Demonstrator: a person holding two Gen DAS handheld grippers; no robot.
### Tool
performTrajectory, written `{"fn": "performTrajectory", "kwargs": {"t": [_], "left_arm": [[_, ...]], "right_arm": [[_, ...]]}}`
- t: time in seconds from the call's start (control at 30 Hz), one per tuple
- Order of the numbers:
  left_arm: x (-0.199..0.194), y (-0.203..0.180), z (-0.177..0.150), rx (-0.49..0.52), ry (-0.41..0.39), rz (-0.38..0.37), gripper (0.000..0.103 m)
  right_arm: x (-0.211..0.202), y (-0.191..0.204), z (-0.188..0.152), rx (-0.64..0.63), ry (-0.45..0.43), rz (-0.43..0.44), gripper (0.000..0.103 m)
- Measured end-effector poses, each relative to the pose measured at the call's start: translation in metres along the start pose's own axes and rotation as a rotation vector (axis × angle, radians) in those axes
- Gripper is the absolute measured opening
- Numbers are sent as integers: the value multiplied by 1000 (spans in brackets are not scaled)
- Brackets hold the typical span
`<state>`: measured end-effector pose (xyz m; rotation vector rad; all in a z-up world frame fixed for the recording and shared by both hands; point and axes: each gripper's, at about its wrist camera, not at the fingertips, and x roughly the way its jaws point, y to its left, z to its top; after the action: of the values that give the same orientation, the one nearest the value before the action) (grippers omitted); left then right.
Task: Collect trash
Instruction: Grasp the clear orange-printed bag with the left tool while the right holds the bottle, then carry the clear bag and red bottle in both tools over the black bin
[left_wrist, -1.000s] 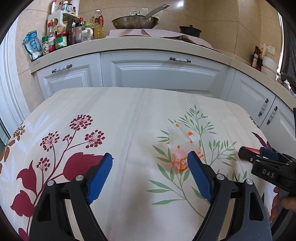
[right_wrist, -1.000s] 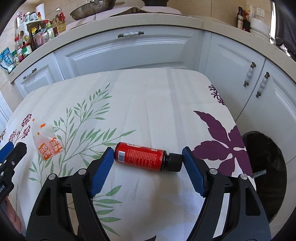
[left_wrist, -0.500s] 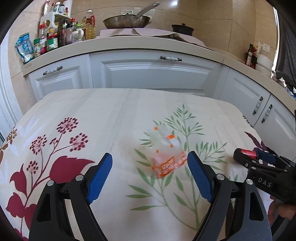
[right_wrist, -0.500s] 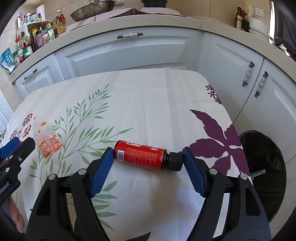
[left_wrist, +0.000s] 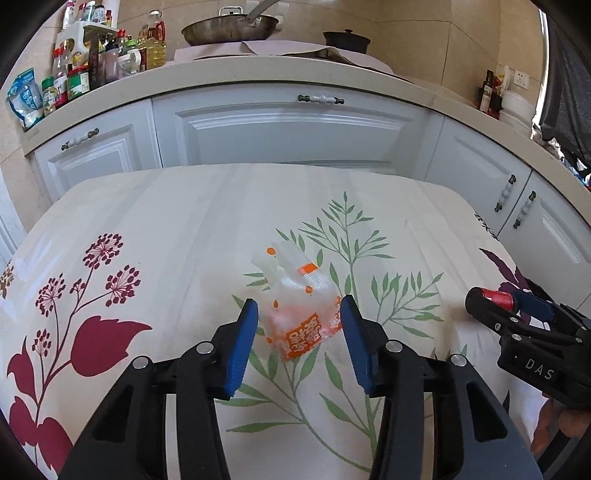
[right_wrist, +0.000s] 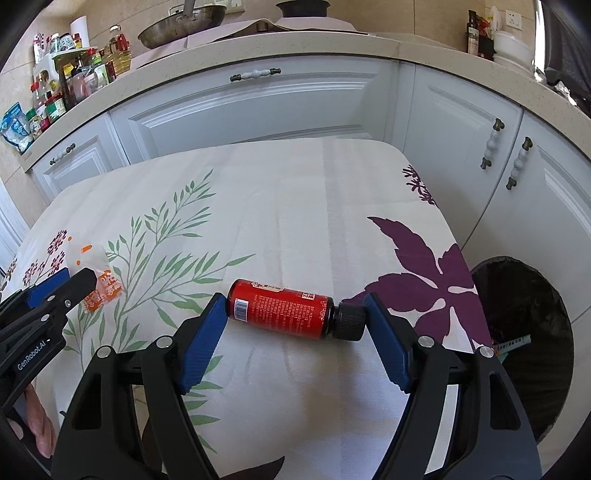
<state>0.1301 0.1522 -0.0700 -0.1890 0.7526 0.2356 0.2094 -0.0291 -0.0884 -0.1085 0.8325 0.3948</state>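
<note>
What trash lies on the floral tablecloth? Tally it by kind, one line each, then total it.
Red bottle with black cap: 1, lying on its side between the fingers of the right hand-held gripper
Clear wrapper with orange print: 1, crumpled between the fingers of the left hand-held gripper
Total: 2

One red bottle (right_wrist: 286, 312) lies on the cloth, and one clear orange-printed wrapper (left_wrist: 297, 312). Two grippers are in play, left (left_wrist: 299, 339) and right (right_wrist: 295, 343), with two blue pads (left_wrist: 240, 350) apiece. One black bin (right_wrist: 524, 332) stands beside the table (right_wrist: 295, 203), and one pan (left_wrist: 229, 29) sits on the counter.
</note>
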Motion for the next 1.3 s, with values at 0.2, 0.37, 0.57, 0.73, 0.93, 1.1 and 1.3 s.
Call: {"fn": "performTrajectory", "kwargs": {"t": [0.2, 0.37, 0.57, 0.73, 0.93, 1.1, 1.3], "left_arm": [[3, -2, -1, 1, 18, -19, 27], [2, -5, -1, 22, 12, -34, 19], [-3, -10, -1, 53, -14, -48, 14], [-8, -12, -1, 56, -40, -52, 12], [-15, -11, -2, 65, -70, -36, 11], [-18, -11, -1, 59, -78, -23, 11], [-28, -13, -1, 66, -113, 1, 11]], "right_arm": [[0, 0, 0, -1, 1, 1, 74], [0, 0, 0, -1, 0, 0, 74], [-1, 1, -1, -2, -4, 1, 74], [-3, 1, -1, -4, -11, 3, 74], [-6, 2, -1, -10, -26, 4, 74], [-10, 3, -1, -14, -46, 4, 73], [-18, 7, -1, -27, -75, 8, 73]]}}
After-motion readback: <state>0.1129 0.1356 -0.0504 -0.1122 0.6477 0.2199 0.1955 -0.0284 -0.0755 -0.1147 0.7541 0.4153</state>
